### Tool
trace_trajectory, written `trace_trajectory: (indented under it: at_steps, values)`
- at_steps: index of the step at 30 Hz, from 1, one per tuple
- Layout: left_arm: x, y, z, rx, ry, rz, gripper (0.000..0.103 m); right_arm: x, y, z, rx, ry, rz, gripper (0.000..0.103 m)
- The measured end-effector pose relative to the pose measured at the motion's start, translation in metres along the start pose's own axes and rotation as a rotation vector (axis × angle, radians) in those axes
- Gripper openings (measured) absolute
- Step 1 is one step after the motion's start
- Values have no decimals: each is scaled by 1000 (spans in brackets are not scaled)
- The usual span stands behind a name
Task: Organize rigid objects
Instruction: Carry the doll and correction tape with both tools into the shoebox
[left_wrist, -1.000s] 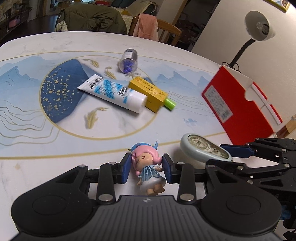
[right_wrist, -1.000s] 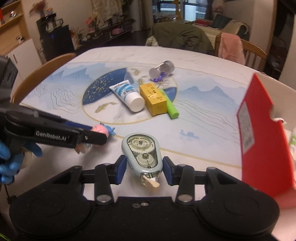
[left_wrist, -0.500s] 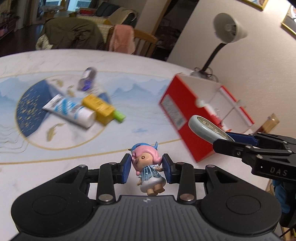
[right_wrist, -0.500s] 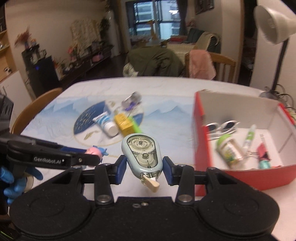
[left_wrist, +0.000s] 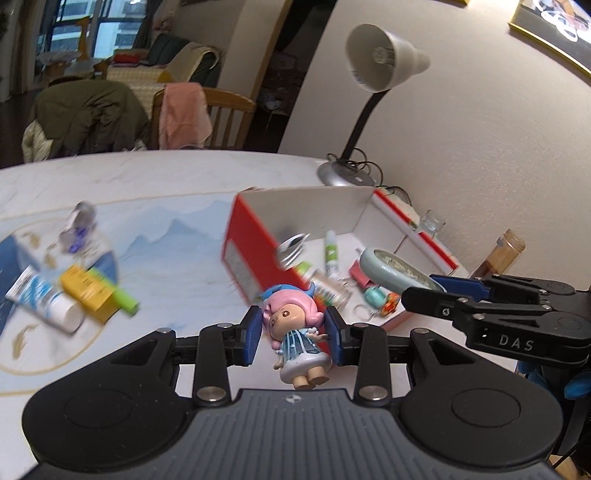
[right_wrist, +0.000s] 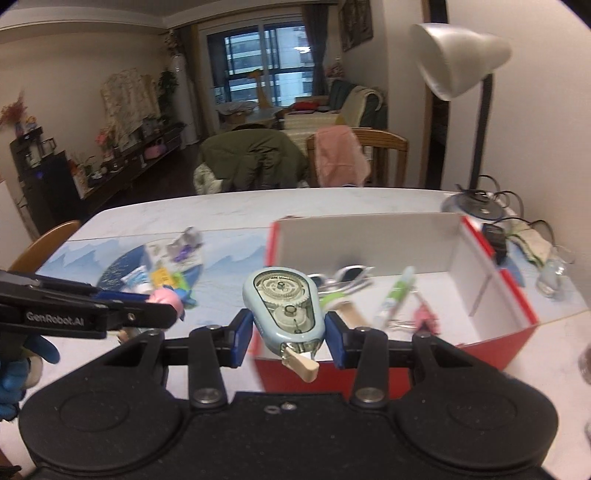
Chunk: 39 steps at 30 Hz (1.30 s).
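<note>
Red-walled box (left_wrist: 255, 251) now fills the middle of both wrist views, its open white interior exposed; a second ago only its closed red side showed at the right edge, seen from low over the table. Both views have risen and swung toward it. The loose items left on the table (left_wrist: 177, 173), namely the white tube (left_wrist: 44, 301), yellow box (left_wrist: 86, 293) and clear vial (left_wrist: 79, 225), have slid from centre frame to the left and are motion-blurred.

Left gripper (left_wrist: 291, 334): angled downward, blue pads pressed on both sides of the pink-haired figurine (left_wrist: 295, 332), which hangs clear of the table just short of the box's near corner. Grip unchanged from the earlier frames.

Right gripper (right_wrist: 288, 334): angled downward, pads clamped on the pale blue correction-tape dispenser (right_wrist: 284, 310), tip pointing back at the camera, held above the box's near wall. Grip likewise unchanged. In the left view it sits to the right, over the box interior.

Box contents: scissors (right_wrist: 343, 278), a green-and-white pen (right_wrist: 395, 295), small clips; detail blurred.

A blue-gloved hand (right_wrist: 14, 365) holds the left tool.
</note>
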<state>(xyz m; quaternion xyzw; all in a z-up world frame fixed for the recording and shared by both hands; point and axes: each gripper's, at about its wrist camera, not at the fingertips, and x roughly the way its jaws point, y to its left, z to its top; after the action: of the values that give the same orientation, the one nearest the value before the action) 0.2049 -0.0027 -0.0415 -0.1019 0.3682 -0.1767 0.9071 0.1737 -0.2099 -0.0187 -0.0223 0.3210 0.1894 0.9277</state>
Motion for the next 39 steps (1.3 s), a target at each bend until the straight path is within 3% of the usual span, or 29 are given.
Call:
trace_trajectory:
  at_steps: [7, 16, 27, 39]
  values:
    - [40, -36, 26, 43, -2, 1, 36, 5, -45, 7, -2, -1, -45, 40]
    - [105, -62, 52, 90, 53, 34, 36, 31, -83, 12, -26, 37, -59, 40]
    - [175, -71, 72, 113, 155, 93, 36, 72, -100, 9, -92, 135, -32, 40]
    - [226, -72, 72, 114, 247, 144, 36, 98, -104, 2, -156, 184, 19, 40]
